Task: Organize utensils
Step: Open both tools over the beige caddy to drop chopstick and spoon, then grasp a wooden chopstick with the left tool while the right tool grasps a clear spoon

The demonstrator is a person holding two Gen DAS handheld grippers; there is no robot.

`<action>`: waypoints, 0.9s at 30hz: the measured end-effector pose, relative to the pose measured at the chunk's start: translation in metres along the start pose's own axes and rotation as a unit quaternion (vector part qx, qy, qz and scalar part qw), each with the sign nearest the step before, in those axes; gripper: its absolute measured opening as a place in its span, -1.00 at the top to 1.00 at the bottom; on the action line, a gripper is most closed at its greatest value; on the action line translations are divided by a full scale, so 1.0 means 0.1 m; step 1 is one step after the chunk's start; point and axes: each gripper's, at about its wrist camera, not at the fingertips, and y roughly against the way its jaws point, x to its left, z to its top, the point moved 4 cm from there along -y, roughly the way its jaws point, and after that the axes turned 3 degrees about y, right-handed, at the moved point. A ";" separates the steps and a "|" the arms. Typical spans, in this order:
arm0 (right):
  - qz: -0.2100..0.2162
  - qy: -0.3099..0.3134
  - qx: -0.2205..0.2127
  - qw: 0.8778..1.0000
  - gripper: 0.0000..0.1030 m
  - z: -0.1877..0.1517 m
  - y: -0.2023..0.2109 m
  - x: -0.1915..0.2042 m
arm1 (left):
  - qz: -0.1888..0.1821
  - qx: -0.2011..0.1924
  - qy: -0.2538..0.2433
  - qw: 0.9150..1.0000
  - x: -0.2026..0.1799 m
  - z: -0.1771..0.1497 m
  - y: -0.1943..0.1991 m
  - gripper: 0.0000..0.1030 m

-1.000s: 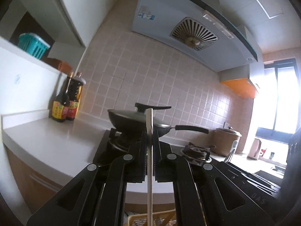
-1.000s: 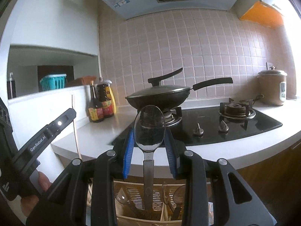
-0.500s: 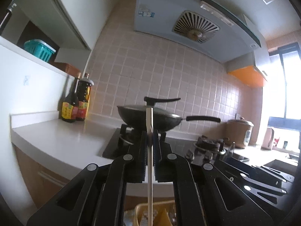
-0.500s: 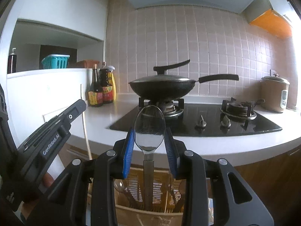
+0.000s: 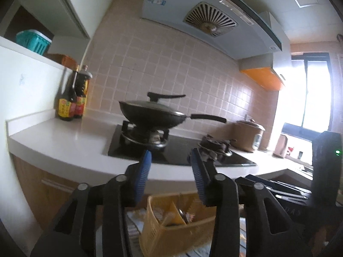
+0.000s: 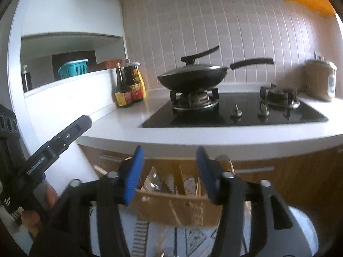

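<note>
Yellow plastic is what I am looking down on: the utensil basket [image 5: 171,231] is sitting low and directly ahead of both my claws, below the edge of the table [image 6: 214,137], resting on a patterned cloth [image 6: 193,239]. Inside it I am making out dividers and some cutlery [image 6: 153,185] standing roughly upright, with thin pale sticks, probably chopsticks [image 6: 198,189], leaning in a compartment further right; blur is keeping me from saying more about which slot holds what.

My left claw [image 5: 170,174] is opening, its blue pads spread with nothing between them, and it is pointing about level over the near rim of the basket. My right claw [image 6: 169,172] is opening too, equally empty, tilted down so the basket's open top is showing straight through its gap. I am judging the right one the better placed for anything that goes into or comes out of the slots, since the utensils' long axes are running up toward it.

Further out, the white table is carrying a black hob [image 6: 235,115] with a lidded wok [image 6: 193,76], sauce bottles [image 6: 128,90] by the left wall, and a rice cooker [image 6: 320,79] at the far right, all backed by pink tile.
</note>
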 end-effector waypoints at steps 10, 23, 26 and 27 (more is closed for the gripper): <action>-0.027 -0.031 0.117 0.992 0.04 -0.24 0.49 -0.15 | -0.021 0.180 0.004 0.983 -0.10 -0.22 0.28 0.19; 0.001 -0.090 0.325 0.941 0.16 -1.37 0.38 -0.31 | 0.005 0.439 -0.036 0.898 -0.26 -1.82 -0.08 0.19; 0.017 -0.103 0.335 0.936 0.16 -1.47 0.34 -0.35 | 0.010 0.455 -0.058 0.888 -0.34 -2.05 -0.09 0.23; 0.021 -0.101 0.336 0.936 0.16 -1.48 0.33 -0.34 | 0.006 0.460 -0.057 0.886 -0.36 -2.09 -0.10 0.23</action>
